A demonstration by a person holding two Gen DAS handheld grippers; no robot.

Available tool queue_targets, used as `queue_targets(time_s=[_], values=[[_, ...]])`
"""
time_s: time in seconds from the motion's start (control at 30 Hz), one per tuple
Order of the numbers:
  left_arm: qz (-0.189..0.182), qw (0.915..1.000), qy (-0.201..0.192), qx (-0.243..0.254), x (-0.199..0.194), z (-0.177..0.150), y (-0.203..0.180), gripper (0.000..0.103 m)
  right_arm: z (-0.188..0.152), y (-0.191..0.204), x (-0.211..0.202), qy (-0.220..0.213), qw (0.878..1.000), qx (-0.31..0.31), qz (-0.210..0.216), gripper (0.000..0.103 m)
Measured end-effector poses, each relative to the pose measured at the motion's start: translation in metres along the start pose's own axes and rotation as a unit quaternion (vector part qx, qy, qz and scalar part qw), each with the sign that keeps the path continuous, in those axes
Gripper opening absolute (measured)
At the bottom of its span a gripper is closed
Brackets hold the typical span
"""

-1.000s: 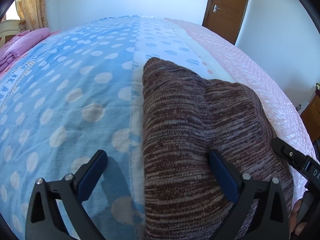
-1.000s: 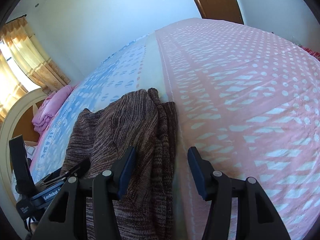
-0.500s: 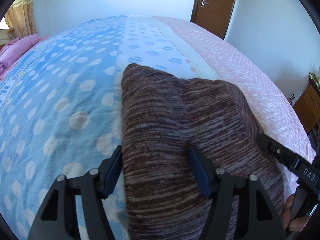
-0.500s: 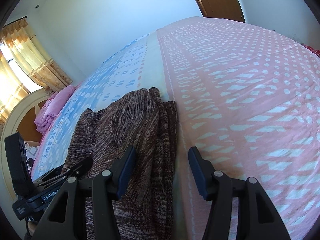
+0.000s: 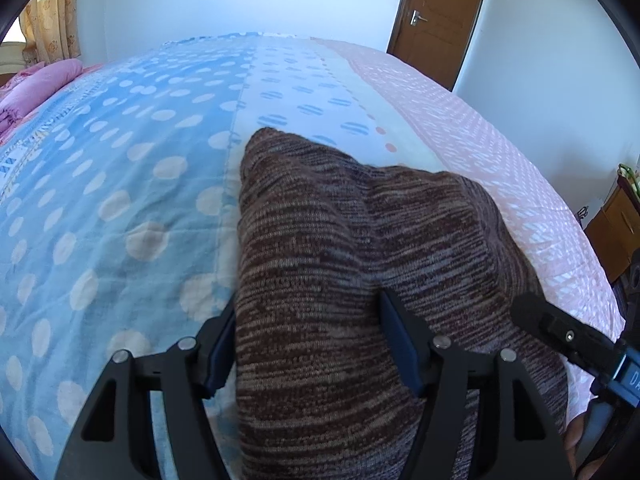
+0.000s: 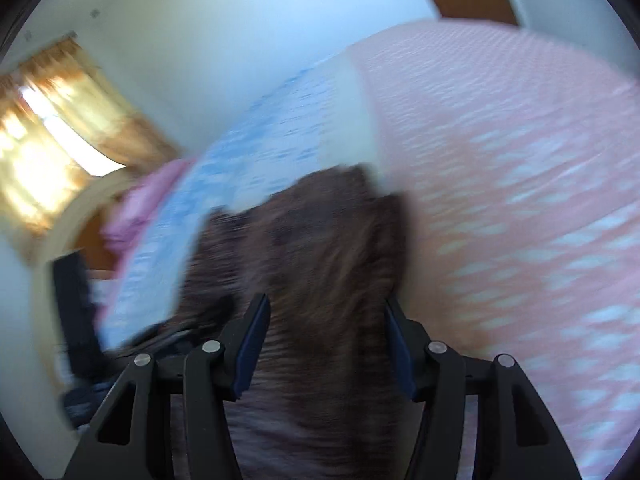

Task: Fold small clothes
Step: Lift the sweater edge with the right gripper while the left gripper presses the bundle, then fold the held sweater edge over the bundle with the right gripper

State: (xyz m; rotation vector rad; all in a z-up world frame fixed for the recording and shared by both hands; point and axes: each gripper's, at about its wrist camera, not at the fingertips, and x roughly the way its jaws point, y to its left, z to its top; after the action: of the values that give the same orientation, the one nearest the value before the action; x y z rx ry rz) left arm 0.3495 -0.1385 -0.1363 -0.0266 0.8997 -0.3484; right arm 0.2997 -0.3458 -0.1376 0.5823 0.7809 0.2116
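A brown striped knit garment (image 5: 360, 264) lies on the bed, partly folded, over the seam between the blue and pink halves of the cover. My left gripper (image 5: 308, 344) is open, its two blue-padded fingers straddling the garment's near left edge. The right wrist view is motion-blurred; there my right gripper (image 6: 324, 340) is open with the garment (image 6: 320, 248) between its fingers. The right gripper's body (image 5: 576, 340) shows at the lower right of the left wrist view.
The bed cover is blue with pale dots (image 5: 120, 200) on the left and pink (image 5: 500, 152) on the right. Pink bedding (image 5: 32, 88) lies at the far left by a curtain. A brown door (image 5: 440, 16) and wooden furniture (image 5: 616, 220) stand to the right.
My left gripper has narrowed and slid onto the garment's left edge. My right gripper has swung left over the garment, which now lies between its fingers; its view is blurred.
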Motion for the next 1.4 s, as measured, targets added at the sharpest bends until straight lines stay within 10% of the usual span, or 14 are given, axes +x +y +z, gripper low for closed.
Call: queue_targets(time_s=[0.37,0.57,1.4], values=[[0.001,1.0000,-0.004,0.003,0.000,-0.001,-0.001,0.069,0.004,-0.019,-0.011,-0.031,0.997,0.034,-0.059,0.062],[0.001,1.0000,-0.004,0.002,0.000,-0.001,-0.001,0.068,-0.001,0.011,0.011,0.012,0.997,-0.051,-0.050,0.061],[0.019,0.9991,-0.020,0.031,-0.006,-0.003,-0.010,0.056,-0.009,0.036,0.018,0.003,0.987,-0.112,-0.113,0.026]])
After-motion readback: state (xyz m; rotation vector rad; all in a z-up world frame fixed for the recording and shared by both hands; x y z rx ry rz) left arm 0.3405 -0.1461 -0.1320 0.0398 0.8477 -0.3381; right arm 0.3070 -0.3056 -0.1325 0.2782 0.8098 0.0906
